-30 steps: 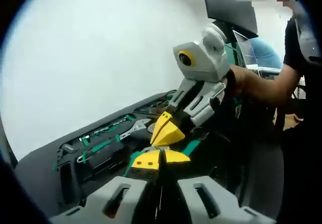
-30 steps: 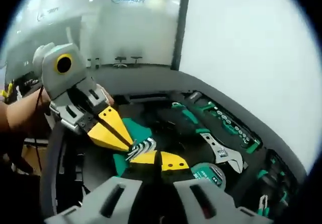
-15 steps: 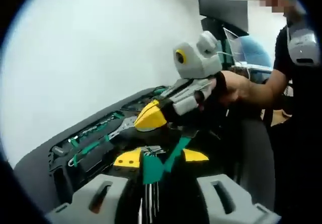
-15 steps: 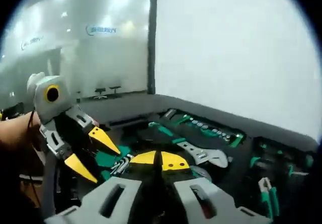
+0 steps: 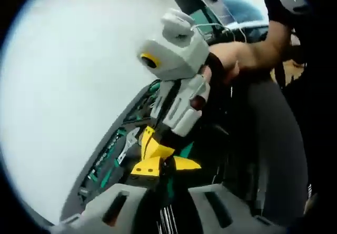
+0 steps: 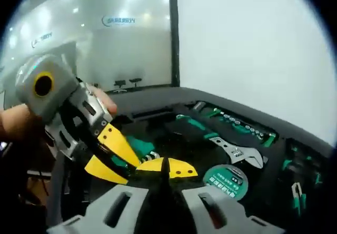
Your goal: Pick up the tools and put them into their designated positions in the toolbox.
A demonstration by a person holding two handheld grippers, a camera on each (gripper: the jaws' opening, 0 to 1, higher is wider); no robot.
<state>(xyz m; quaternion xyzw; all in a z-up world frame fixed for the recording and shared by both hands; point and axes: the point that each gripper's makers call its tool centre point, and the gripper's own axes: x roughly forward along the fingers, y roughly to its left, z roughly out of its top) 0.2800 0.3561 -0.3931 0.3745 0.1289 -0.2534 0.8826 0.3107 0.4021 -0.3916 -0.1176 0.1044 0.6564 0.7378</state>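
Presumably the task's thing at hand is the set of steel hex keys in a green plastic holder (image 6: pixel 141 149), seen in the right gripper view just behind the yellow-tipped jaws, with the key ends (image 5: pixel 167 221) showing low in the left gripper view. It is judged light, stiff and rather slippery on the bare metal, with keys that may swing loose, so the green holder is the better place to be gripped. The left gripper (image 6: pixel 109 154) is seen with its yellow jaws spread, apparently on either side of the green holder; contact cannot be confirmed. The right gripper (image 6: pixel 164 168) has its jaws pressed together at the tips with nothing visibly between them; in the left gripper view it is seen pointing down at the set. The open black toolbox tray with green-trimmed slots (image 6: pixel 274 155) lies on the grey bench (image 6: pixel 158 94), and in it a silver adjustable wrench (image 6: pixel 239 153) and a round green-labelled tape measure (image 6: pixel 226 179) are already seated.
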